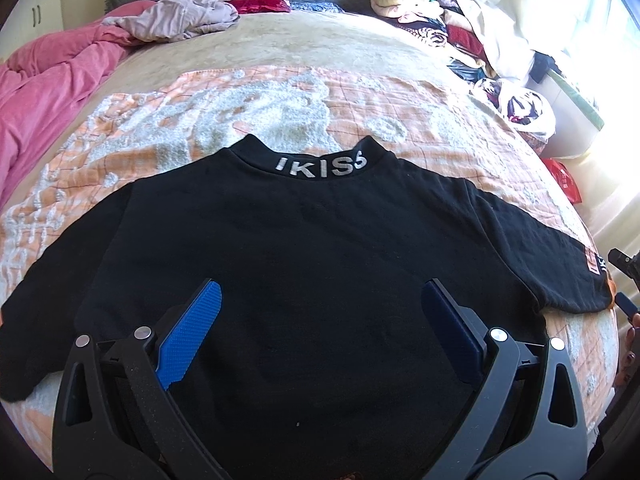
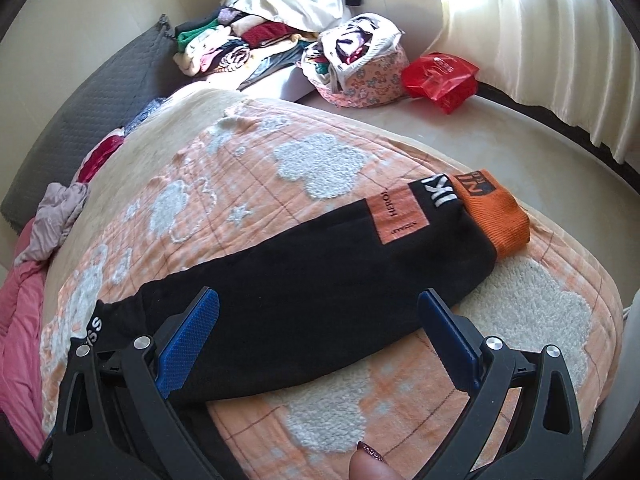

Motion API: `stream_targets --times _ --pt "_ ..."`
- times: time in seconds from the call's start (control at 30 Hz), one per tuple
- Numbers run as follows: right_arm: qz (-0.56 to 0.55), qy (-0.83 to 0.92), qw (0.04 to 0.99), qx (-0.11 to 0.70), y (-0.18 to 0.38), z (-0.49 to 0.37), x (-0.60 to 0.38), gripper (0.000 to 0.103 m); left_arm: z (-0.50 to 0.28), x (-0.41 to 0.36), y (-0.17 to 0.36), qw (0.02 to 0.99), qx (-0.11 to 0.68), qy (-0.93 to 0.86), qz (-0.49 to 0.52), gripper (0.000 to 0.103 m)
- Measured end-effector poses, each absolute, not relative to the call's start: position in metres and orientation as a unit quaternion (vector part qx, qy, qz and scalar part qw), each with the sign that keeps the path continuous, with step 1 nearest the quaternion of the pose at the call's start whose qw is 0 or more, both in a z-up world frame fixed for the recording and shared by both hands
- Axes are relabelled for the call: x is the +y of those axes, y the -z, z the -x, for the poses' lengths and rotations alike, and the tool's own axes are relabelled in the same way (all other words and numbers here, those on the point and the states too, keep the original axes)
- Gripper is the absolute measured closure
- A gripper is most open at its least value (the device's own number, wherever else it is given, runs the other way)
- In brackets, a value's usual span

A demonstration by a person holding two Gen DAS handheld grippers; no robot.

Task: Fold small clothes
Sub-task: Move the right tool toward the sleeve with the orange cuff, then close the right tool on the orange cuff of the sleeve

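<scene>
Lying flat on a fuzzy orange quilted blanket with raised white cloud shapes, the black knit sweater with a lettered collar spreads both sleeves wide in the left wrist view; the left gripper hovers over its body, blue textured pads spread apart, holding nothing. From the right wrist, the right gripper gapes open above the sweater's sleeve, which ends in a ribbed orange cuff beside a rectangular orange patch.

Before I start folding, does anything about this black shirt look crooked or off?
Nothing stands out. The black shirt lies flat on the orange blanket, collar away, both sleeves spread out. Left gripper and right gripper are open.
</scene>
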State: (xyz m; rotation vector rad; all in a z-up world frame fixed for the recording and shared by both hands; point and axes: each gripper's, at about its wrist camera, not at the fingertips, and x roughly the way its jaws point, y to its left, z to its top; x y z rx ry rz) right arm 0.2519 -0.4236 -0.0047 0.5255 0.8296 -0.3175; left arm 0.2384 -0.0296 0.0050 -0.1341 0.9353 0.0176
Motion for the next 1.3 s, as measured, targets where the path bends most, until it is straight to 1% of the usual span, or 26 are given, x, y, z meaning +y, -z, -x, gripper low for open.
stream_targets --times 0.5,0.73,0.77,0.8,0.83,0.87,0.9,0.93,0.97,1.0,1.07,1.1,1.17,1.3 --pt "-0.412 0.188 0.798 0.397 0.06 -0.25 -0.5 0.004 -0.247 -0.043 0.012 0.877 0.476 0.005 0.058 0.009" --pt "-0.431 0.181 0.8 0.376 0.064 -0.262 -0.52 0.004 -0.258 -0.038 0.015 0.872 0.485 0.003 0.06 0.009" --pt "-0.431 0.182 0.803 0.37 0.064 -0.264 -0.521 0.006 -0.26 -0.037 0.016 0.872 0.486 0.001 0.061 0.009" --pt "-0.427 0.187 0.807 0.362 0.063 -0.266 -0.522 0.014 -0.262 -0.036 0.016 0.871 0.487 -0.001 0.062 0.009" --pt "-0.424 0.191 0.811 0.355 0.063 -0.267 -0.524 0.02 -0.263 -0.035 0.017 0.871 0.487 -0.003 0.067 0.009" --pt "-0.422 0.193 0.813 0.351 0.063 -0.268 -0.525 0.031 -0.264 -0.033 0.017 0.87 0.488 -0.002 0.073 0.009" --pt "-0.423 0.19 0.815 0.348 0.065 -0.27 -0.524 0.038 -0.264 -0.032 0.018 0.869 0.488 0.0 0.082 0.009" --pt "-0.427 0.186 0.815 0.344 0.065 -0.27 -0.524 0.042 -0.263 -0.031 0.018 0.868 0.489 0.002 0.088 0.009" --pt "-0.431 0.182 0.817 0.338 0.065 -0.27 -0.524 0.049 -0.262 -0.031 0.018 0.867 0.489 0.005 0.092 0.009" --pt "-0.438 0.174 0.817 0.331 0.065 -0.269 -0.524 0.063 -0.262 -0.032 0.018 0.867 0.489 0.007 0.095 0.009" --pt "-0.457 0.143 0.818 0.318 0.062 -0.269 -0.521 0.078 -0.26 -0.033 0.017 0.868 0.487 0.01 0.099 0.009" --pt "-0.454 0.131 0.824 0.314 0.058 -0.27 -0.517 0.08 -0.259 -0.034 0.017 0.868 0.487 0.011 0.102 0.009" --pt "-0.431 0.109 0.844 0.3 0.043 -0.271 -0.504 0.081 -0.257 -0.034 0.015 0.868 0.485 0.014 0.108 0.009" --pt "-0.374 0.058 0.882 0.28 0.013 -0.273 -0.472 0.081 -0.254 -0.032 0.011 0.868 0.48 0.018 0.123 0.009"
